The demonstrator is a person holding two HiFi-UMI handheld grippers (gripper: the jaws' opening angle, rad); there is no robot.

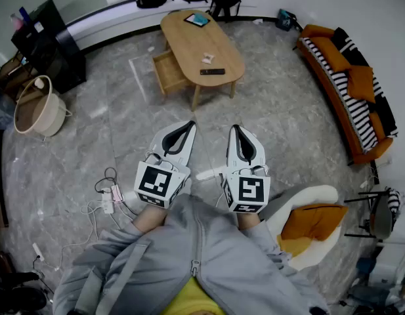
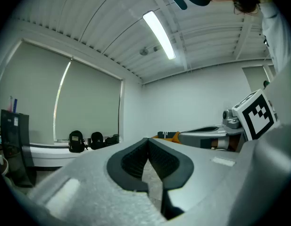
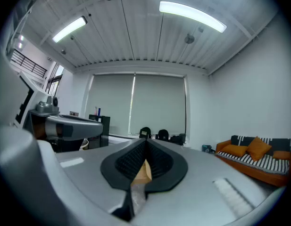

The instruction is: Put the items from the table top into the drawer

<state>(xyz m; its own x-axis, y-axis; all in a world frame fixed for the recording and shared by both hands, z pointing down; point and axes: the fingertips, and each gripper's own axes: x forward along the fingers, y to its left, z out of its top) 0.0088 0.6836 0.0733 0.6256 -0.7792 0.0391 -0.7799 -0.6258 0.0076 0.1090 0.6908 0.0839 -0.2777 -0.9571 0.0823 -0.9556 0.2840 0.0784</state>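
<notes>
Just ahead of the person's grey jacket [image 1: 209, 254]: left hand-held gripper [image 1: 190, 125] and right hand-held gripper [image 1: 235, 130] sat side by side, jaws together, empty | beyond, on the desk [image 1: 182, 41]: remote [image 1: 212, 71] lay at the near edge, small packet [image 1: 207, 58] behind it, tablet [image 1: 197, 20] at the far end | drawer [image 1: 168, 72] stood open under the left edge

Black remote [image 1: 212, 71], small white packet [image 1: 207, 58], blue flat item [image 1: 197, 20] lying on oval table [image 1: 189, 44]; wooden drawer [image 1: 168, 72] pulled open.
</notes>
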